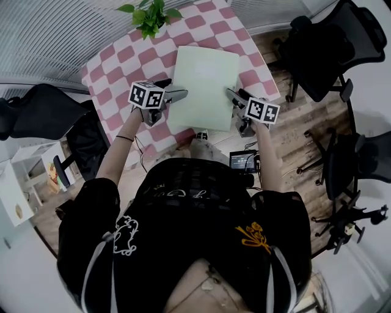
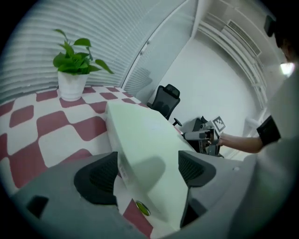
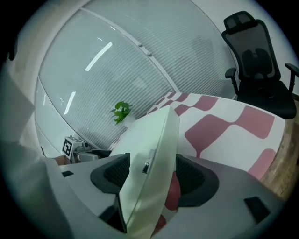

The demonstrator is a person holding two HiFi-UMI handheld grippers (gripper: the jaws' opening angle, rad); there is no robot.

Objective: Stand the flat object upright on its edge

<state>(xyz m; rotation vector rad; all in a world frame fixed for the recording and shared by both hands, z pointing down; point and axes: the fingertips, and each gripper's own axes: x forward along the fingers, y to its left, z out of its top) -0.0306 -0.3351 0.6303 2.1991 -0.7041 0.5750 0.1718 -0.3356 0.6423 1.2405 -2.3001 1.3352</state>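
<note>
Both wide open, holding nothing, left gripper (image 1: pixel 178 95) and right gripper (image 1: pixel 234 96) each straddled a side edge of the green board (image 1: pixel 204 85) on the checked table (image 1: pixel 116 61).

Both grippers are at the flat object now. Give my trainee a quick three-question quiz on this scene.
1. True or false: the pale green flat object lies on a plain blue cloth.
2. What stands at the far end of the table? A) potted plant B) kettle C) lamp
3. Fill in: the left gripper and right gripper each hold their jaws ____ around an edge of the flat object.
Key: 1 false; 2 A; 3 open.
</note>
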